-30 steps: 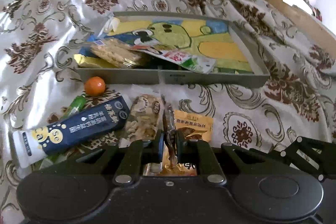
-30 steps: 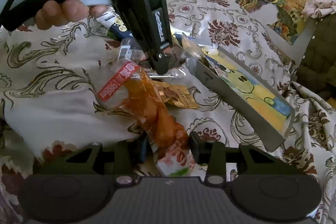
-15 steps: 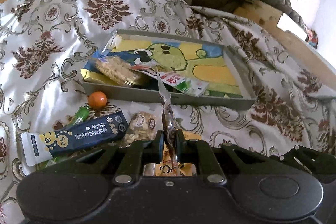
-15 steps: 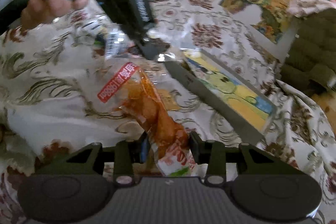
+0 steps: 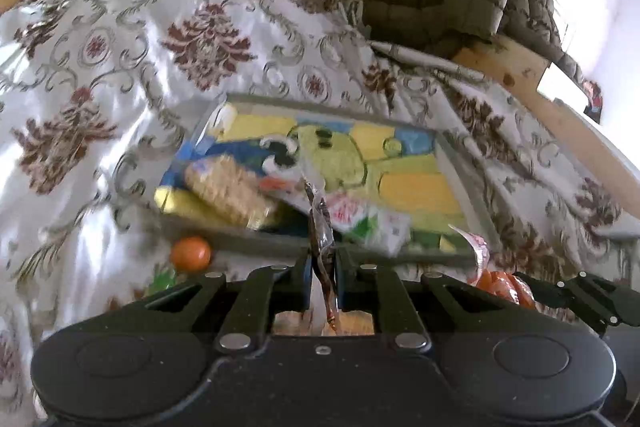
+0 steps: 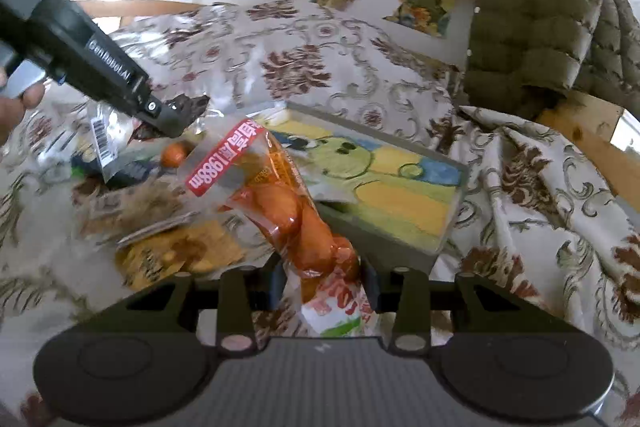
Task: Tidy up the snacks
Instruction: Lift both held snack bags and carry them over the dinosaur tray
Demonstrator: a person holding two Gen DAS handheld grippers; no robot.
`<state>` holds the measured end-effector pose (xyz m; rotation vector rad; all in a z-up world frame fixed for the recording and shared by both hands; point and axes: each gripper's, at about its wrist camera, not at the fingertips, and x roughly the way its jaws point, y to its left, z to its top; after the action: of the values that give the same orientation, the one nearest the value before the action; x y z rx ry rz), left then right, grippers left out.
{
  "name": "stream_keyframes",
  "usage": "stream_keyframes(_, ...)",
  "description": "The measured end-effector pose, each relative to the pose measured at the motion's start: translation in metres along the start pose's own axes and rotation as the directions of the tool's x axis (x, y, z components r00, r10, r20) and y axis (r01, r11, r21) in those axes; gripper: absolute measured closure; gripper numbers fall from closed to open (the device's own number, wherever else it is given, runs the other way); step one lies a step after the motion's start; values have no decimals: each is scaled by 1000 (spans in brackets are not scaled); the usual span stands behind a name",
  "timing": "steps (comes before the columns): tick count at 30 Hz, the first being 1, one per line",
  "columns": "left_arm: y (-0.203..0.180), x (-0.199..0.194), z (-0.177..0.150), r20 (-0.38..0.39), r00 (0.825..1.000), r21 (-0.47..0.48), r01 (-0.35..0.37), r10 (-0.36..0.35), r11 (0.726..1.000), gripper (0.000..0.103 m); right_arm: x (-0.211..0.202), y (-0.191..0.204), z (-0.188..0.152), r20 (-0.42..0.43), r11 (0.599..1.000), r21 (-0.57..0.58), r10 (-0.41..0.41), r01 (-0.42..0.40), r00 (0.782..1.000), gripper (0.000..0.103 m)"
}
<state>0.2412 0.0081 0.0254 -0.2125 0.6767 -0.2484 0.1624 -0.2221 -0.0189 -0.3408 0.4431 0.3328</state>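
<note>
Gripping orange snack pack [image 6: 296, 215] lengthwise, red label end pointing away

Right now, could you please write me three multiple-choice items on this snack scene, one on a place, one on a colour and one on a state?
1. Where does the small orange ball lie?
A. inside the tray
B. on the patterned cloth, outside the tray's near wall
C. on the quilted cushion

2. What colour is the label with white print on the packet in the right gripper?
A. red
B. blue
C. black

3. How does the left gripper stand?
A. wide open, holding nothing
B. shut on a thin dark snack packet
C. out of view

Answers:
1 B: the ball sits on the cloth just in front of the grey tray.
2 A: the orange snack packet carries a red band.
3 B: the fingers pinch the thin dark snack packet edge-on.
</note>
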Motion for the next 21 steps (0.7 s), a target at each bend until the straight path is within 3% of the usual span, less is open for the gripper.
stream_keyframes(5, -4, 31, 27, 12, 1000, -2, 21, -21, 1000, 91, 31, -24, 33, -15, 999, 31, -31, 31, 999, 59)
stream_keyframes(11, -3, 69, 46, 17, 1000, -11, 18, -18, 1000, 91, 79, -47, 65, -98, 995, 78, -48, 56, 994, 59)
stream_keyframes(16, 1, 95, 56, 9, 1000, -69, -6, 7, 998, 91, 109, -55, 68, -188, 993, 101, -39, 59, 981, 59)
stream_keyframes(21, -2, 113, 59, 4, 999, -38, -43, 43, 998, 91, 129, -54, 62, -266, 991, 111, -40, 72, 963, 59)
